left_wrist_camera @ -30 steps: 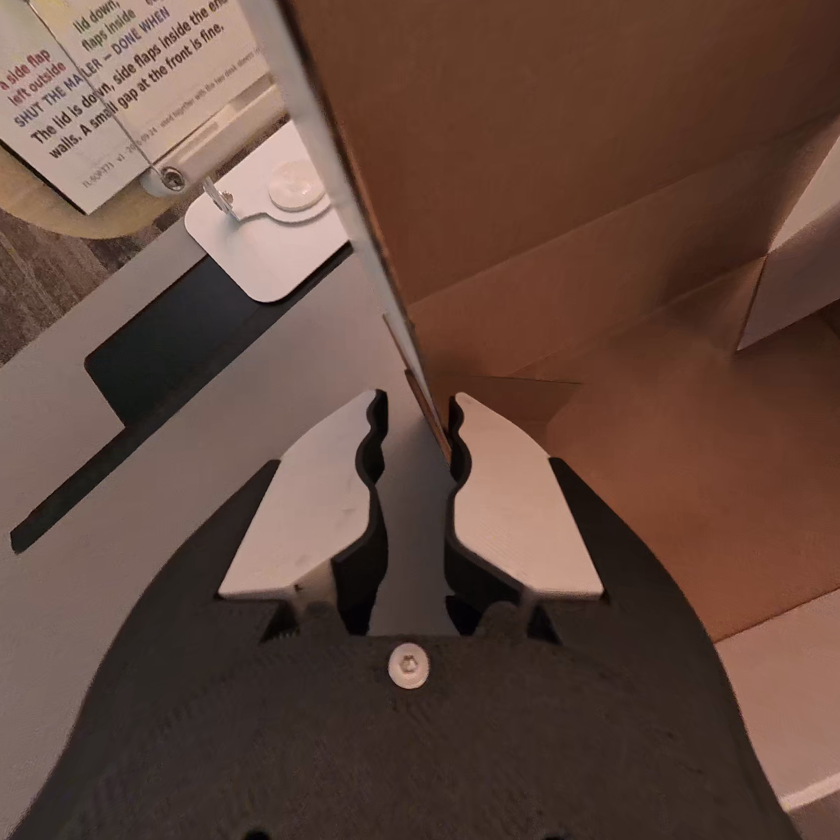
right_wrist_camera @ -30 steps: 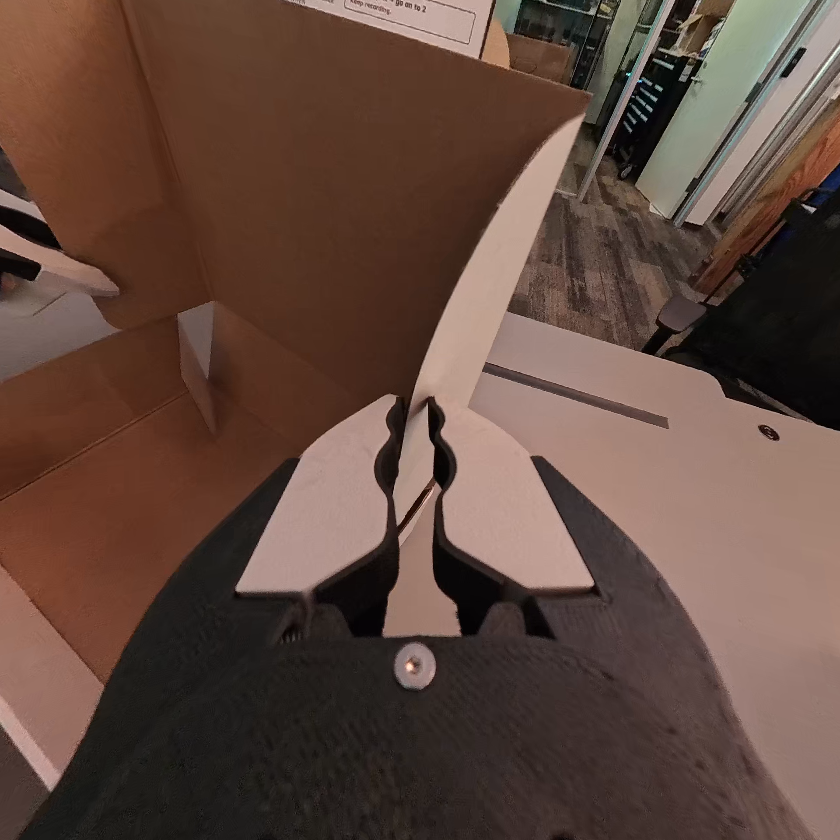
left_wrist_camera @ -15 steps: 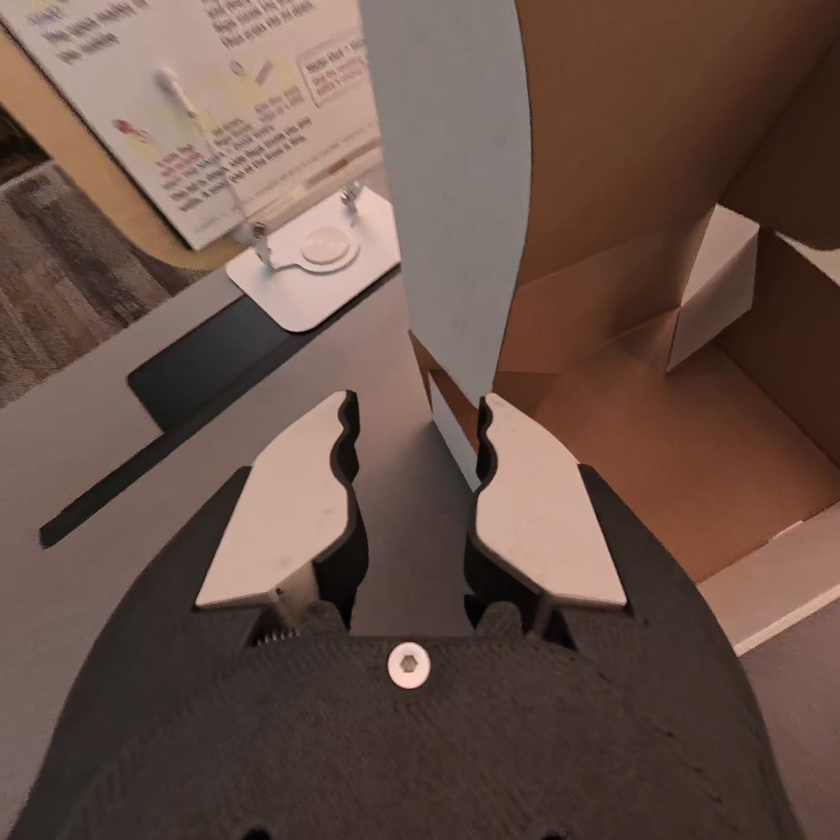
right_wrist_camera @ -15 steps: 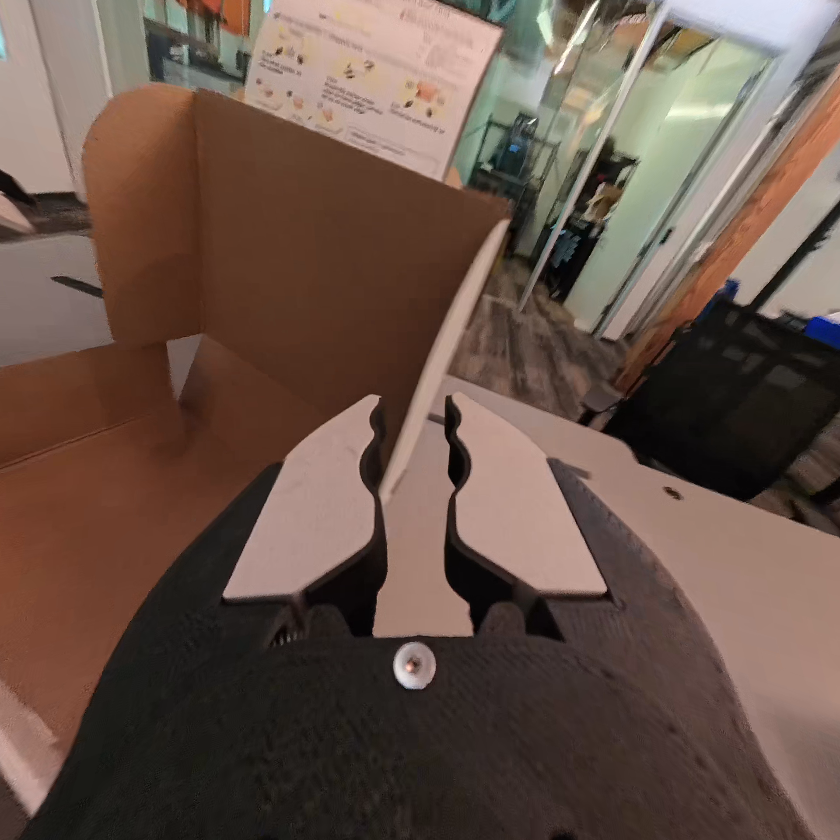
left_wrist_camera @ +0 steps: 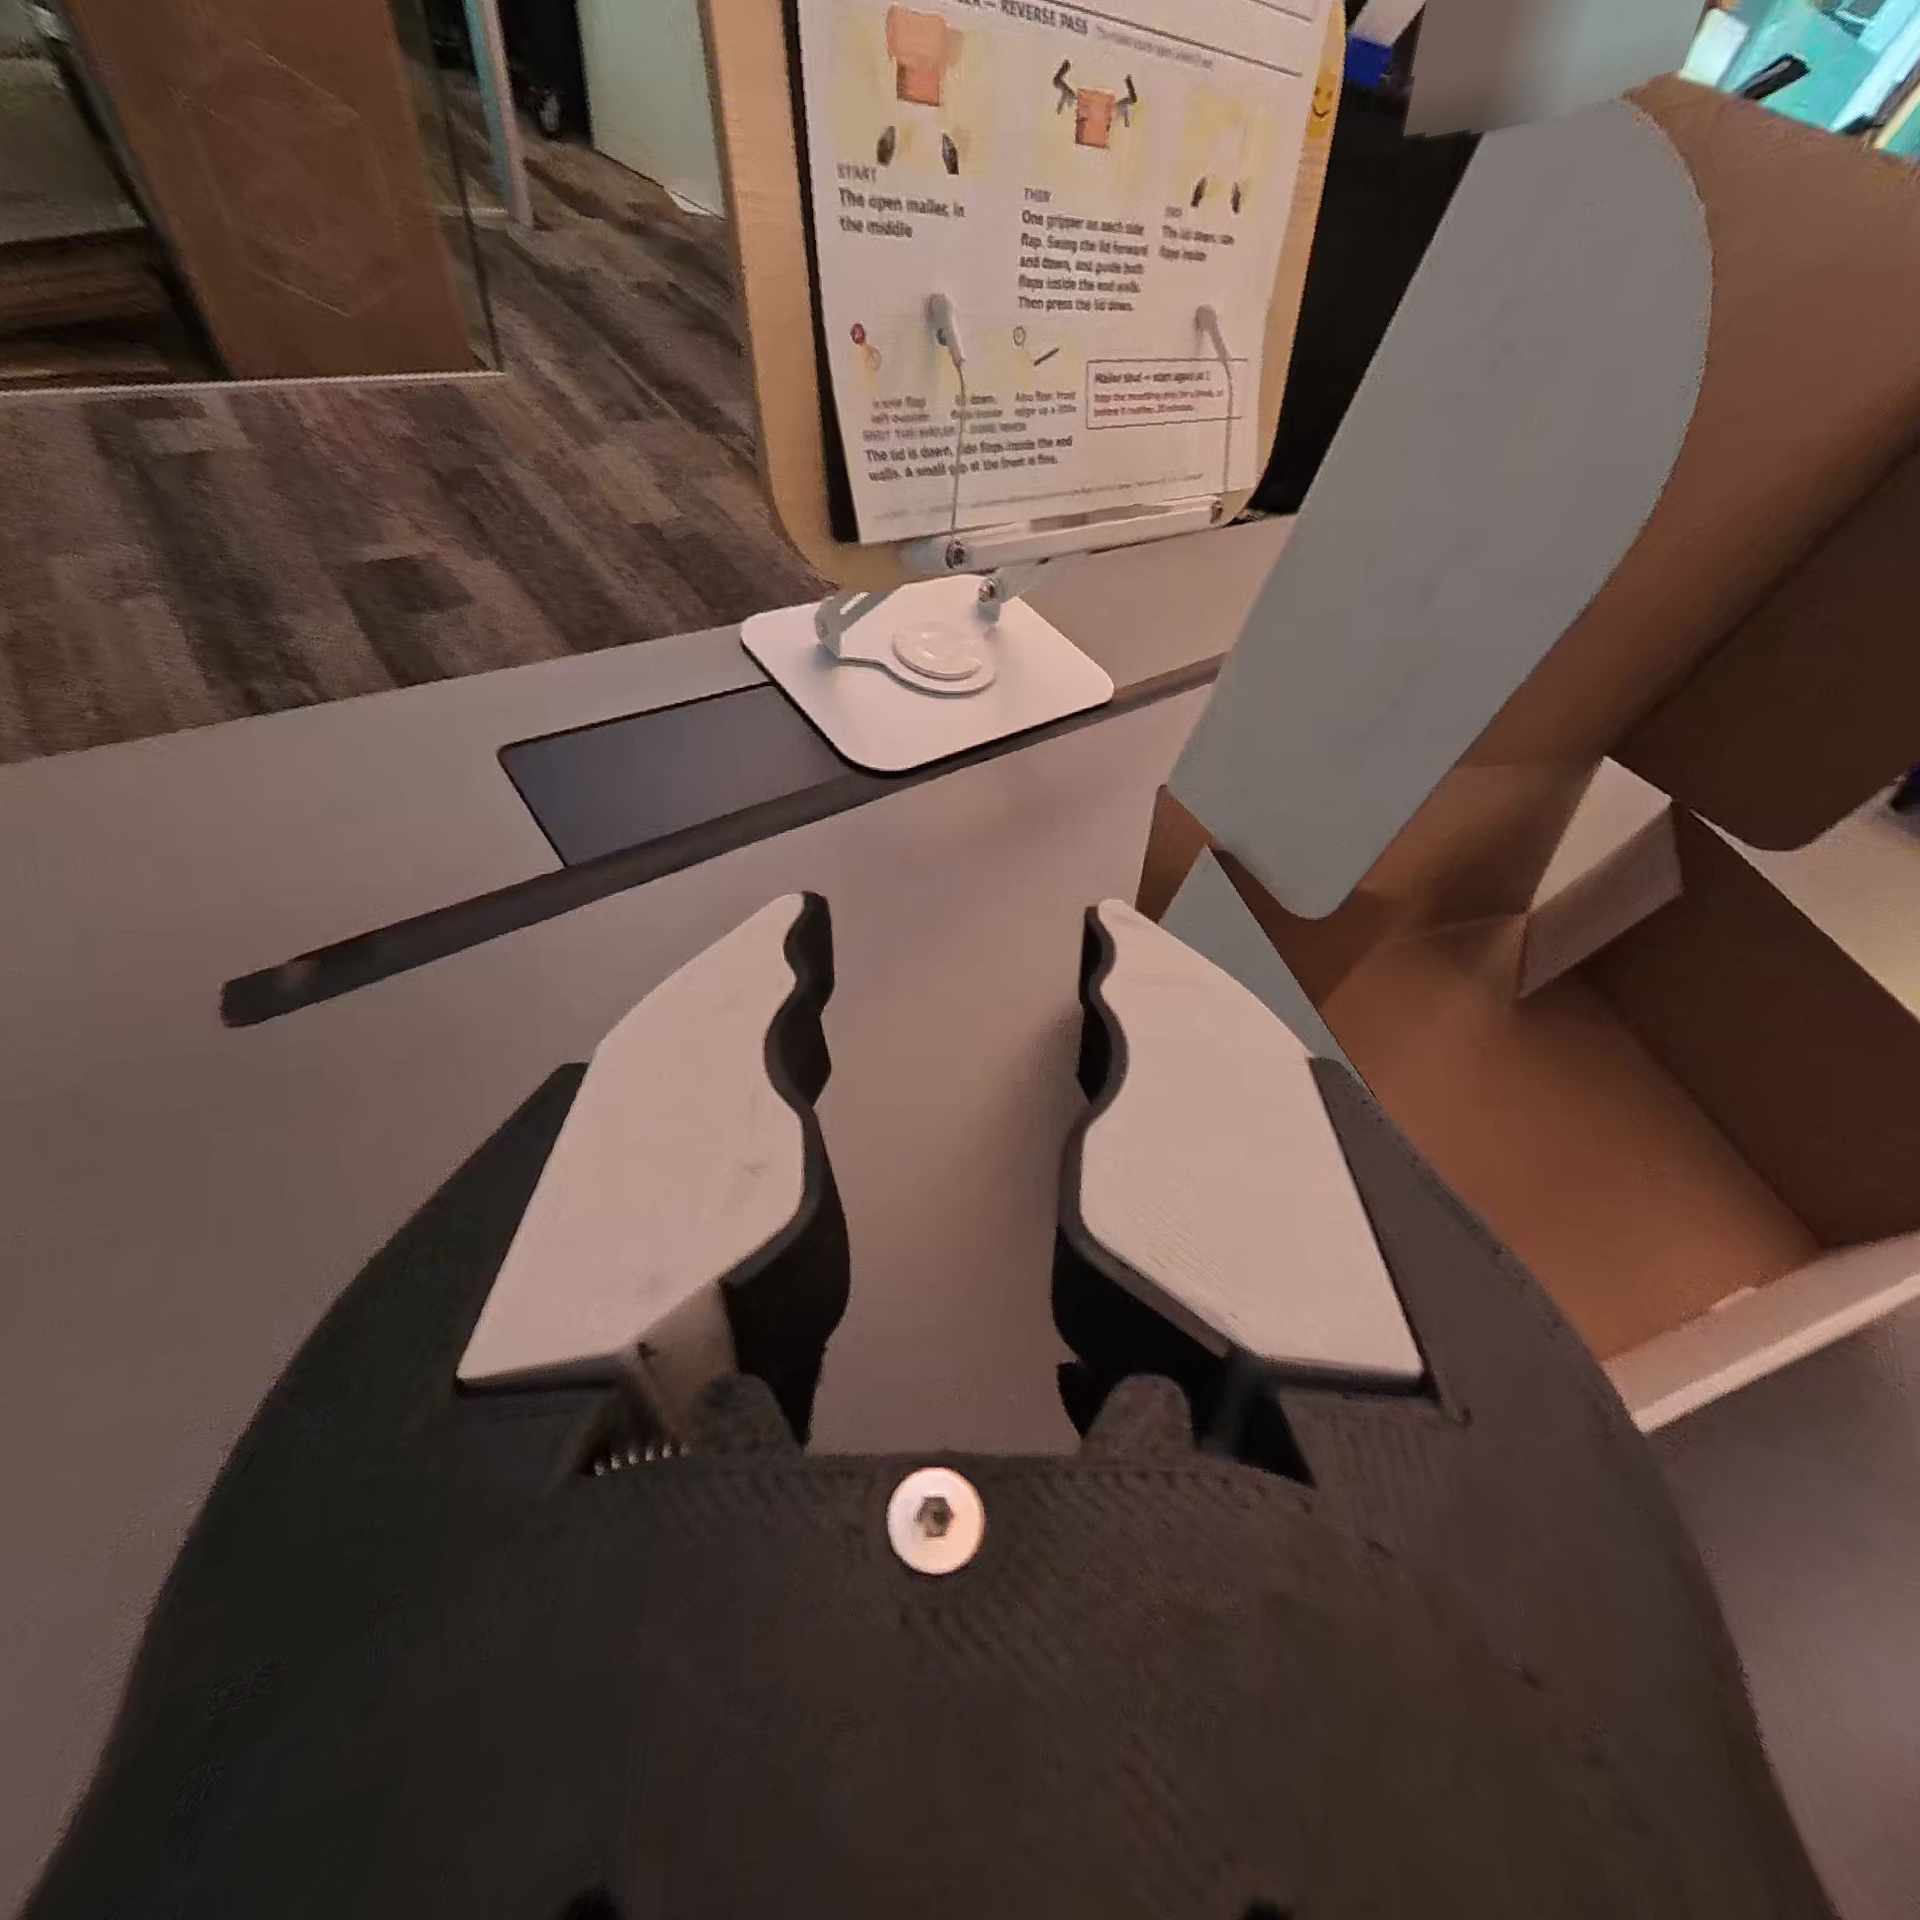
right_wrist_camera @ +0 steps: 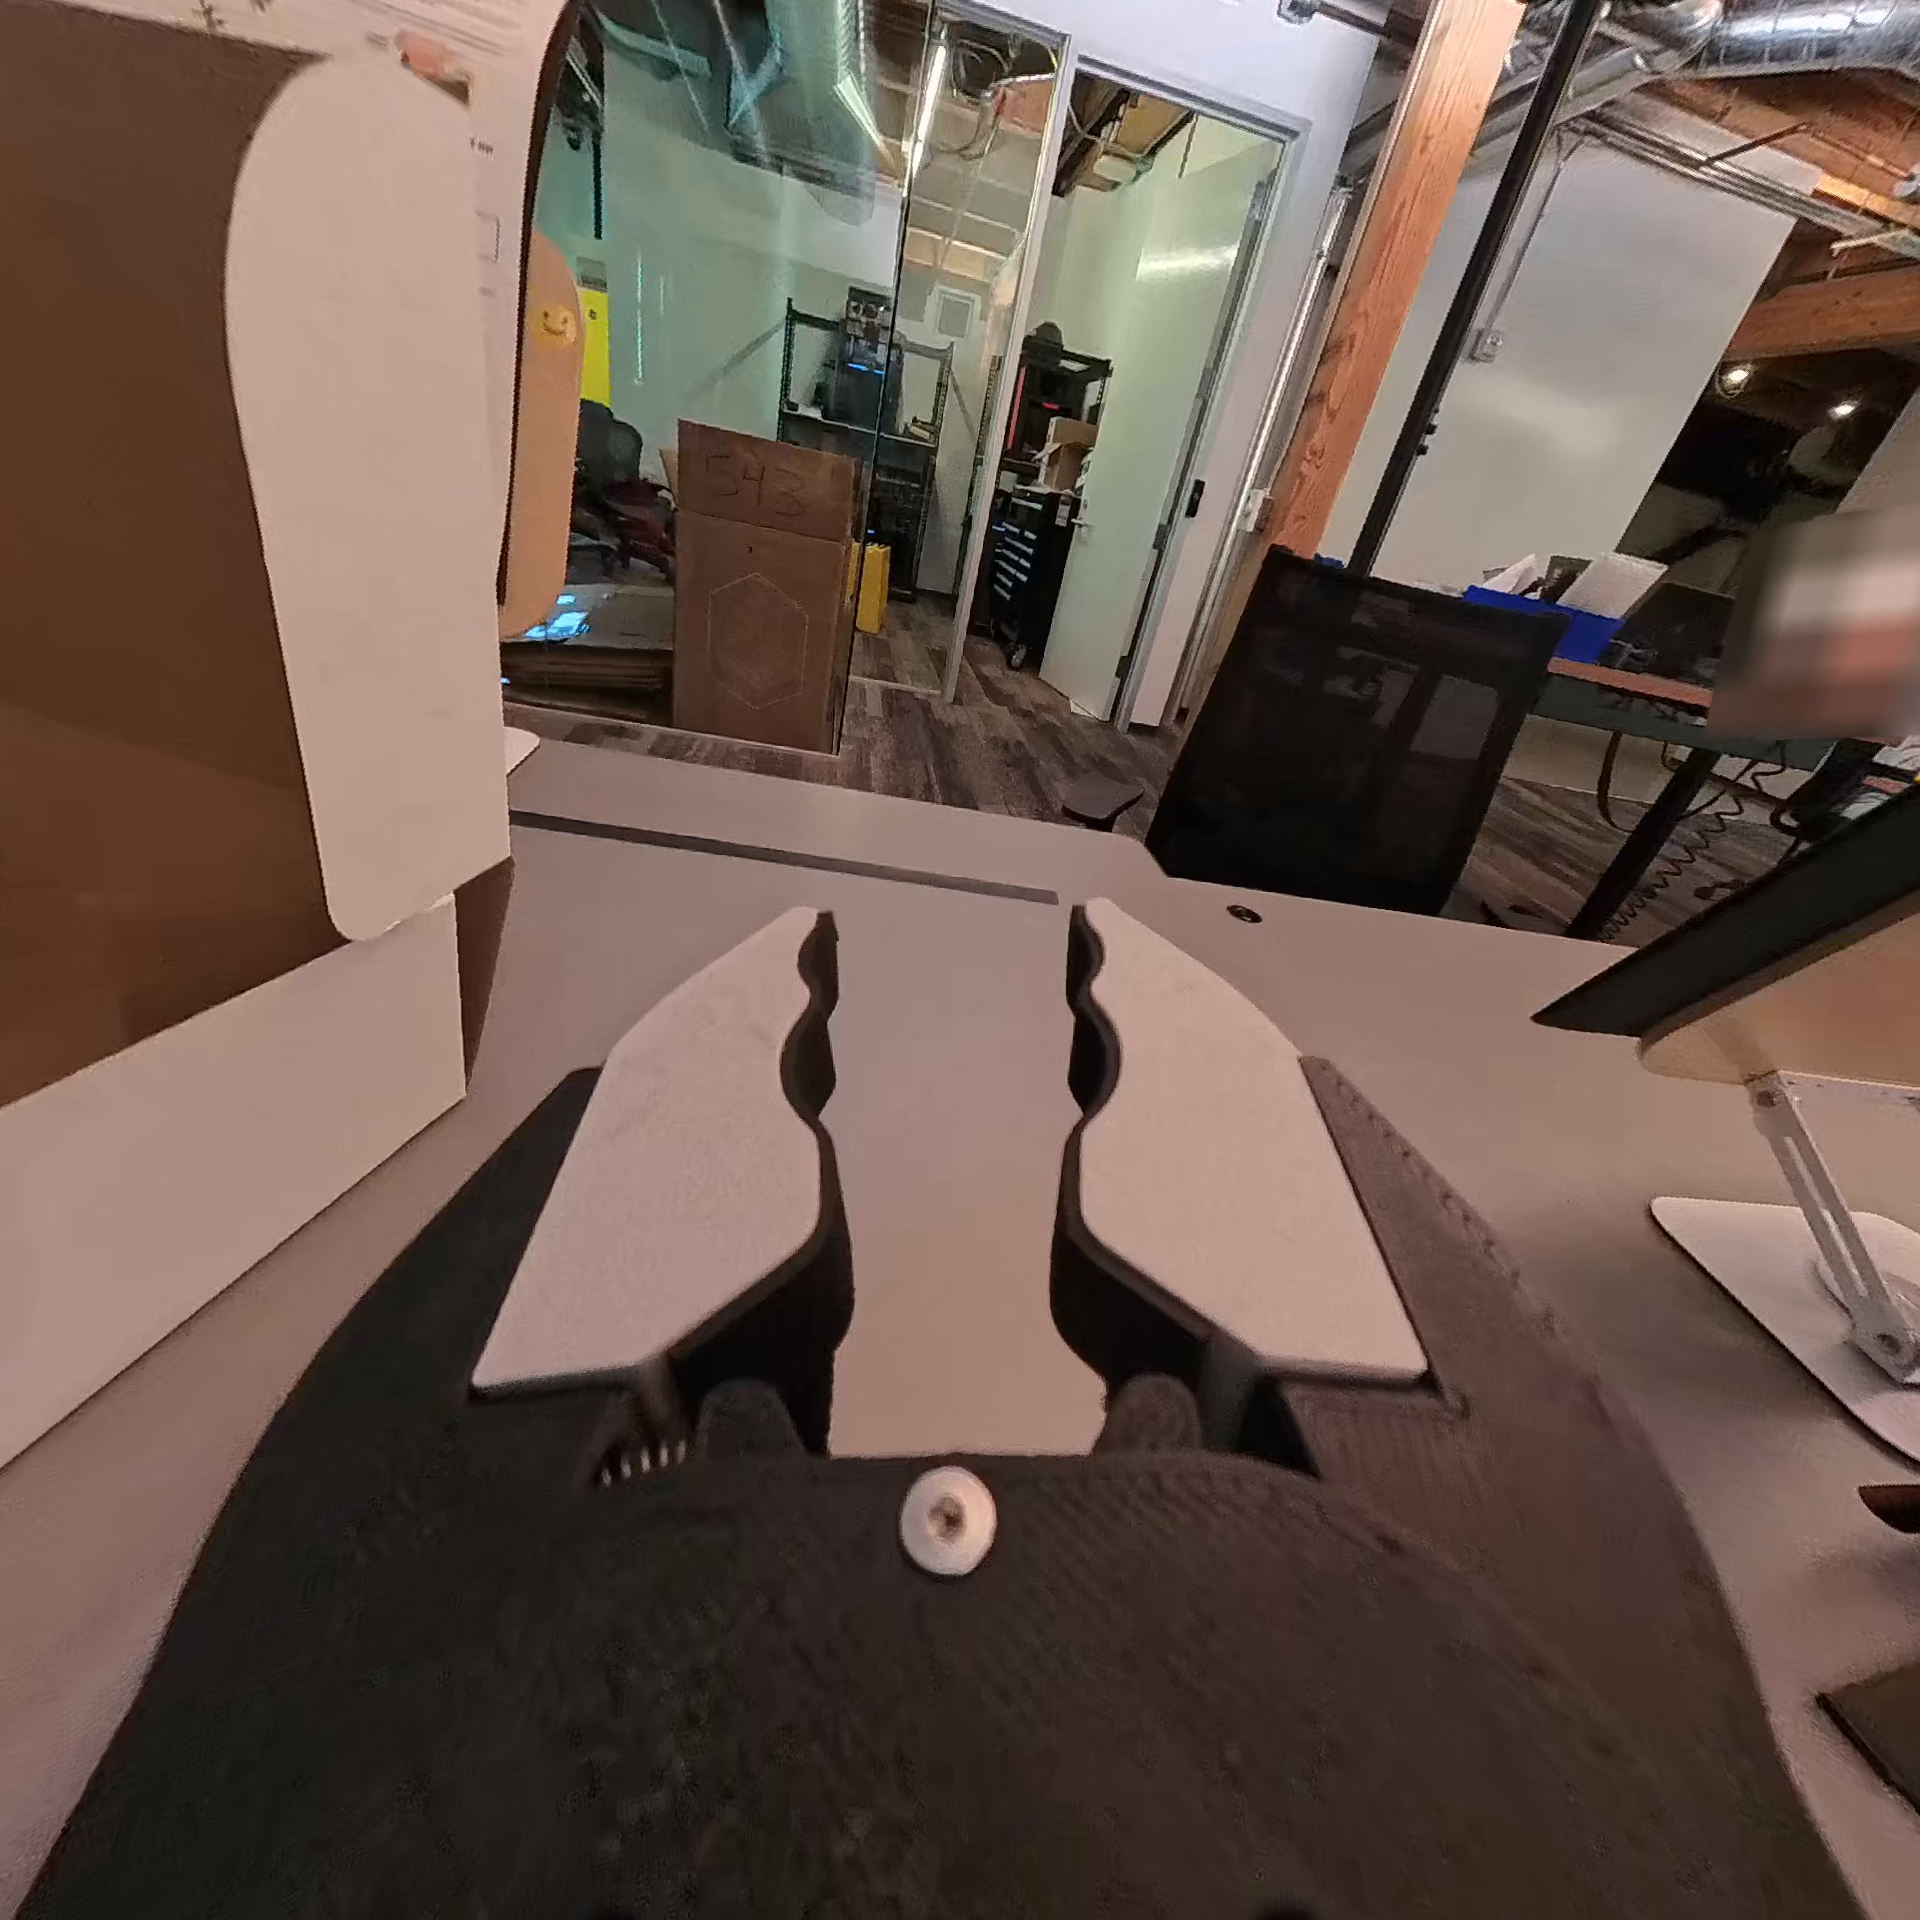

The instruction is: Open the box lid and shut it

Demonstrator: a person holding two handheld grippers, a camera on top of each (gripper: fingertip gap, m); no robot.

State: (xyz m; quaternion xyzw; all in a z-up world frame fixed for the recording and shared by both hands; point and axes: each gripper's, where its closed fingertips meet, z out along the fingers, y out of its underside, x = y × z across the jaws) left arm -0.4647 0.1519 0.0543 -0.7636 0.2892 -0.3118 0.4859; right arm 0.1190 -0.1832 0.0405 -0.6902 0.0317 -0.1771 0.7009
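Observation:
The cardboard box (left_wrist_camera: 1683, 1143) stands open on the grey table, brown inside and white outside. Its lid stands upright at the back, with a rounded side flap (left_wrist_camera: 1455, 499) hanging free on the left end. In the right wrist view the box wall (right_wrist_camera: 208, 1122) and the other side flap (right_wrist_camera: 364, 468) are at the left. My left gripper (left_wrist_camera: 954, 920) is open and empty, left of the box and apart from the flap. My right gripper (right_wrist_camera: 951, 925) is open and empty, right of the box over bare table.
An instruction sheet on a white stand (left_wrist_camera: 935, 675) is at the table's back, beside a dark slot (left_wrist_camera: 665, 769). Another stand (right_wrist_camera: 1808, 1268) is at the right. A black chair (right_wrist_camera: 1351, 727) is beyond the table's far edge.
Both grippers let go of the lid's side flaps, opened wide and drew back and outward from the box. The lid stays upright.

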